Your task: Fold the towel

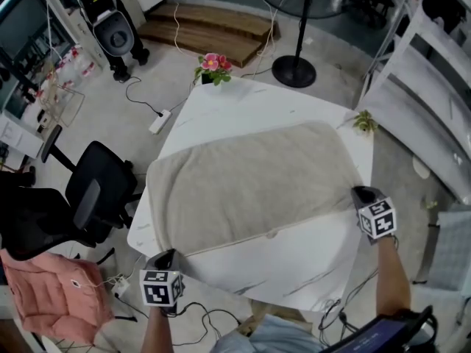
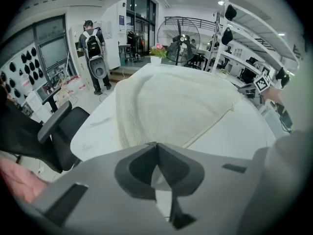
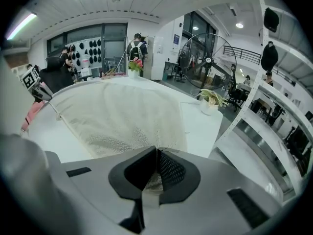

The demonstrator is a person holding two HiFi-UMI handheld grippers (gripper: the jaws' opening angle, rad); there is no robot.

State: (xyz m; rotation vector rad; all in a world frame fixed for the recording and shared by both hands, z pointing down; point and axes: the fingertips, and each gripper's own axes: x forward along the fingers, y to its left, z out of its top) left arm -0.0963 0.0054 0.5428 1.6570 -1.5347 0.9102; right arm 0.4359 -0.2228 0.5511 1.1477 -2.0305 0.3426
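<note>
Since both near corners of the towel (image 1: 250, 186) look pinched, the step in hand is, I judge, to carry that near hem over to the far hem. The towel lies flat across the middle of the white surface (image 1: 309, 271). The left hand-held gripper (image 1: 168, 259) is closed on the towel's 7 o'clock corner, and the right hand-held gripper (image 3: 155, 153) is closed on its 4 o'clock corner, with pile showing between its jaws. To do this well, lift the 2 corners together and keep the hem between them taut so the middle does not sag. Travel toward 12 o'clock, then lay corner on corner before letting go. Keep the right side low near the small plant (image 1: 364, 121) at 2 o'clock, and stop short of the flower pot (image 1: 213, 68) at 12 o'clock.
</note>
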